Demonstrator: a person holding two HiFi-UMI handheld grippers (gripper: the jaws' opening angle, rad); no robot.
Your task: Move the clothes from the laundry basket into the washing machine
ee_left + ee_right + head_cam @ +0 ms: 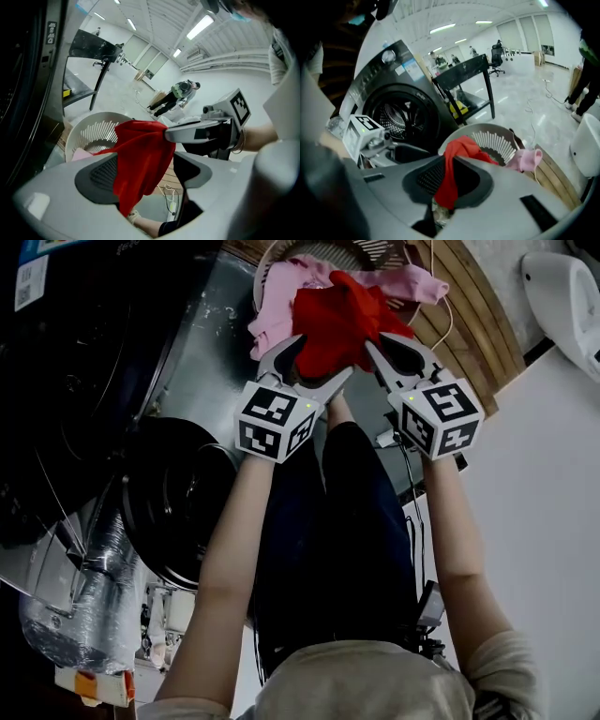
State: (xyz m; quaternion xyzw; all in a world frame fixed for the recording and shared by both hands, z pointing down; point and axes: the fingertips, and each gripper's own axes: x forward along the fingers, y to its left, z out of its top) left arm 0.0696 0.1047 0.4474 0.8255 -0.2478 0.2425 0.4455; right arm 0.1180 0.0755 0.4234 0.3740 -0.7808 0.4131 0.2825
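A red garment (337,324) hangs above the white laundry basket (272,259), which holds pink clothes (281,296). My right gripper (382,345) is shut on the garment's edge; in the right gripper view the red cloth (459,150) is pinched between the jaws (450,180). My left gripper (317,360) is right beside it with its jaws wide open. In the left gripper view the red cloth (140,154) hangs loose between the pads (101,176), held only by the right gripper's tip (168,133). The washing machine (403,117) stands with its door (178,502) open, to the basket's left.
The basket (497,140) sits on a wooden pallet (469,324), with a pink piece (525,159) over its rim. A black table (468,70) stands behind the machine. A cable (408,484) runs on the floor. A person (183,91) crouches far off.
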